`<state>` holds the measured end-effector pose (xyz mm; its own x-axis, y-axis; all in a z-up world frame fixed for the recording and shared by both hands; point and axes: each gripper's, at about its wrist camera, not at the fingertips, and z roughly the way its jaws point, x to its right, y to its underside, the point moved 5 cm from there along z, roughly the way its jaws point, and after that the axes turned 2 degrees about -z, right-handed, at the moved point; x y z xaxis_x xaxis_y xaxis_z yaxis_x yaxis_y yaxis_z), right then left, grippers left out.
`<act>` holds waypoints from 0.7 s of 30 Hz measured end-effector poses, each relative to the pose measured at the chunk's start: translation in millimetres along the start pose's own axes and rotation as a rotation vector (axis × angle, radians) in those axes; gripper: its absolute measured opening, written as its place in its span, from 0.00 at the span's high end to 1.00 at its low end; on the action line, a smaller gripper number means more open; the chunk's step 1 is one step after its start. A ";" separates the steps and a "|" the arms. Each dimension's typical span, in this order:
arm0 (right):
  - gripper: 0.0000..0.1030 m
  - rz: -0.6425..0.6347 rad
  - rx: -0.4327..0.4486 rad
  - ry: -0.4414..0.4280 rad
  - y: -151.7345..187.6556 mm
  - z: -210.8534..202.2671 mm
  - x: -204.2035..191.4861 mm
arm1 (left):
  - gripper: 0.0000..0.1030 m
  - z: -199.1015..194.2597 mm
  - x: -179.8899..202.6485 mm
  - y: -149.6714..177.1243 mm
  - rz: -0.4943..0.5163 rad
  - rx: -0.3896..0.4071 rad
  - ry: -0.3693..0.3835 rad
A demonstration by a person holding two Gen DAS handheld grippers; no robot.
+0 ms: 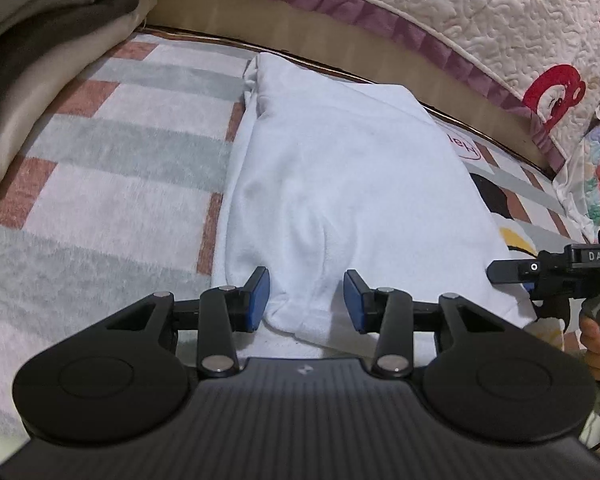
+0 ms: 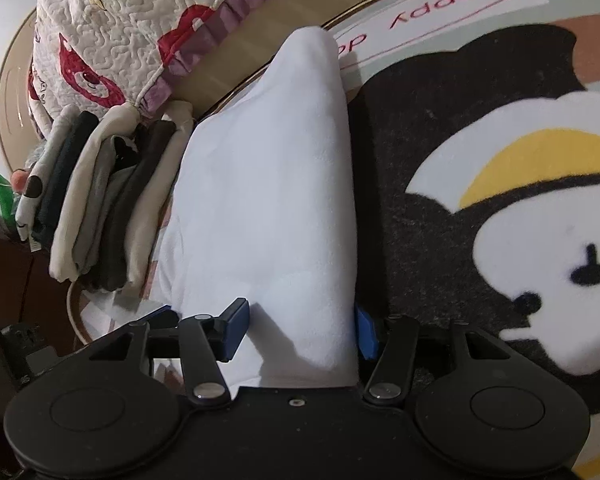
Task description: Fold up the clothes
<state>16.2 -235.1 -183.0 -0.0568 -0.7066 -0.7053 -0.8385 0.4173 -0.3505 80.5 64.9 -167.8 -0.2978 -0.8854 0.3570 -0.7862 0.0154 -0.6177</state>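
A folded white garment point(image 1: 340, 184) lies on a patterned rug point(image 1: 112, 168) beside a stack of folded clothes point(image 2: 100, 200). The left gripper point(image 1: 306, 296) and right gripper point(image 2: 300, 328), jaws apart, straddle its near edge.

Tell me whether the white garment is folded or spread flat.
Folded: the white garment lies as a narrow doubled strip on the rug, with a rounded fold edge.

The rug point(image 2: 440, 12) reads "Happy", the right gripper point(image 1: 504, 272) "DAS".
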 end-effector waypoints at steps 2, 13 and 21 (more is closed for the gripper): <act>0.39 0.028 -0.019 -0.034 2.1 2.3 2.1 | 0.61 2.0 0.3 4.0 0.005 0.003 -0.013; 0.82 -0.080 -0.059 -0.006 9.2 -3.4 -7.9 | 0.61 -20.2 33.0 -41.5 0.006 0.038 0.188; 0.76 -0.165 -0.085 0.020 13.8 -7.8 -14.9 | 0.61 93.6 112.9 -106.4 0.144 -0.079 0.257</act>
<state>1.3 -223.3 -172.6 0.0753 -0.7731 -0.6297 -0.8801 0.2454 -0.4065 181.3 -80.2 -127.4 -0.5289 -0.7248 0.4414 -0.7624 0.1774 -0.6223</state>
